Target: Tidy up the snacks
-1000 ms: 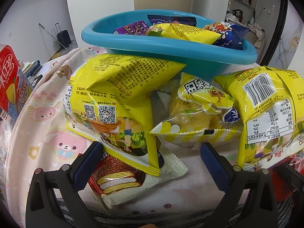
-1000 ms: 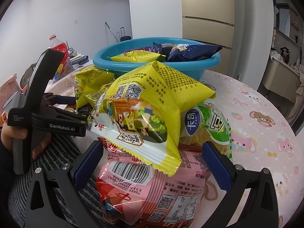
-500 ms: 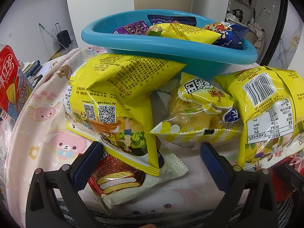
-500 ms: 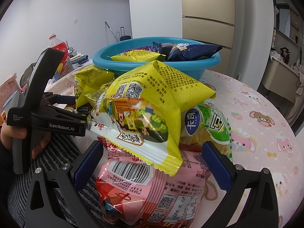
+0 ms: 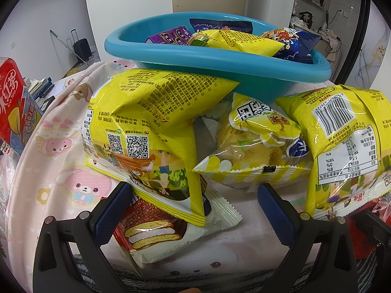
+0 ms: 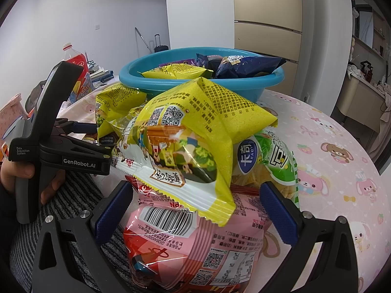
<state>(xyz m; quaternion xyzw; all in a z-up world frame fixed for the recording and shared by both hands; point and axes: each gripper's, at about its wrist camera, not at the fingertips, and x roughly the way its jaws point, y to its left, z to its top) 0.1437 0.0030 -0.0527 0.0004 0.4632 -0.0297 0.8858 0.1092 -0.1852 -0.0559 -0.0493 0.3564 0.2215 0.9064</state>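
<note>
Nothing has shifted over the last second: both hand-held grippers hold wide apart and empty, the left hand-held gripper before the chocolate pie pack, the right hand-held gripper around the pink bag. Snacks still heap before the blue basin; no grab has begun.

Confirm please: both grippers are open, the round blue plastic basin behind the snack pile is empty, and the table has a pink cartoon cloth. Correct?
Not quite. The round blue plastic basin is not empty: the right wrist view shows a yellow snack bag and a dark blue snack bag inside. The left gripper and right gripper are open, and the pink cartoon cloth is right.
</note>
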